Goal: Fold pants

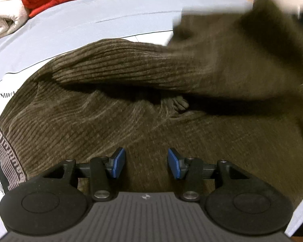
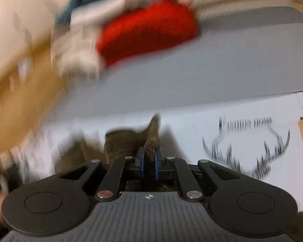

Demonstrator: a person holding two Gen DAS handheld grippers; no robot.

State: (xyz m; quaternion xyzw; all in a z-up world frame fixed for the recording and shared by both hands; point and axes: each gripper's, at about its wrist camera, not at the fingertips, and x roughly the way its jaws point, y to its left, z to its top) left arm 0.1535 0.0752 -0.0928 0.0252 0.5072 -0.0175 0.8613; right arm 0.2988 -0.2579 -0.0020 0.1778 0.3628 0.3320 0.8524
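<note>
Left gripper (image 1: 146, 163): I see jaws apart over the pants (image 1: 91, 121).
Right gripper (image 2: 148, 164): I see jaws clamped on pants (image 2: 151, 141) fabric.

Left gripper (image 1: 146, 163) jaws spread apart, empty; right gripper (image 2: 149, 162) jaws pinched on fabric.

Open left tool (image 1: 146, 164) over pants (image 1: 131, 104)
</note>
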